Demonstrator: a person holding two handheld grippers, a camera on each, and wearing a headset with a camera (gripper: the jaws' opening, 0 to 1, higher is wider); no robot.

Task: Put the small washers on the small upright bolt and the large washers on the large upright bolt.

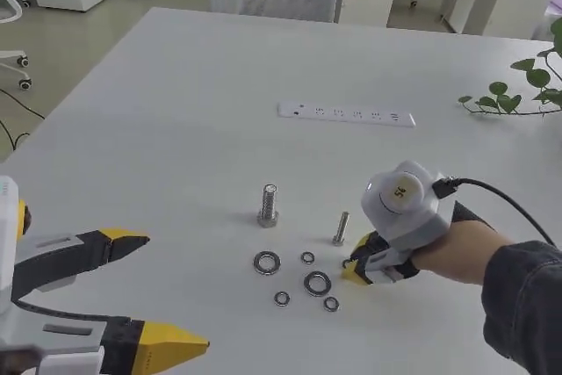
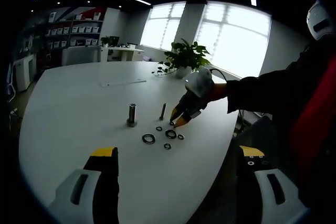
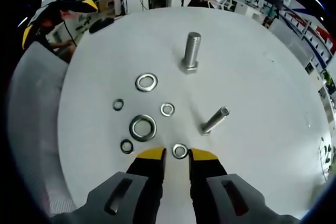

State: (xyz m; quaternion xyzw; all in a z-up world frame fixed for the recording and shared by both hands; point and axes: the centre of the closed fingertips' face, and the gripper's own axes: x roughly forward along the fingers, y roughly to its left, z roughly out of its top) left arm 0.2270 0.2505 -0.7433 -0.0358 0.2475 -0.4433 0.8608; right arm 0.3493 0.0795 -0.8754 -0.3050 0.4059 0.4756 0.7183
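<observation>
Right gripper (image 3: 177,155): jaws nearly together but not clenched, tips down at the table (image 3: 262,77). They straddle a small washer (image 3: 180,151) lying flat btwn them. There's a thin gap on each side, so no grip yet as far as I can tell.

Just to the claw's left sits a second small washer (image 3: 126,146). The near large washer (image 3: 143,127) is ahead-left, close by. Further ahead are a third small washer (image 3: 167,109) and a fourth small washer (image 3: 118,104), then the far large washer (image 3: 146,82).

Key relation: the small bolt (image 3: 214,120) stands ahead and slightly right of the tips, near, w/ nothing in between. Its axis is upright in the head view; the lean in the right gripper view is prob. the lens. The large bolt (image 3: 191,51) is farther ahead, beyond the washers.

My read: pinch, lift, then a short carry fwd-right. The washer needs to stay level w/ its hole over the bolt tip.

The right hand (image 1: 457,250) is nearer by far. It comes in from the side, wrist low, gripper pitched down. Left gripper (image 2: 178,151): jaws spread wide, holding nothing, hovering well back from the parts.
</observation>
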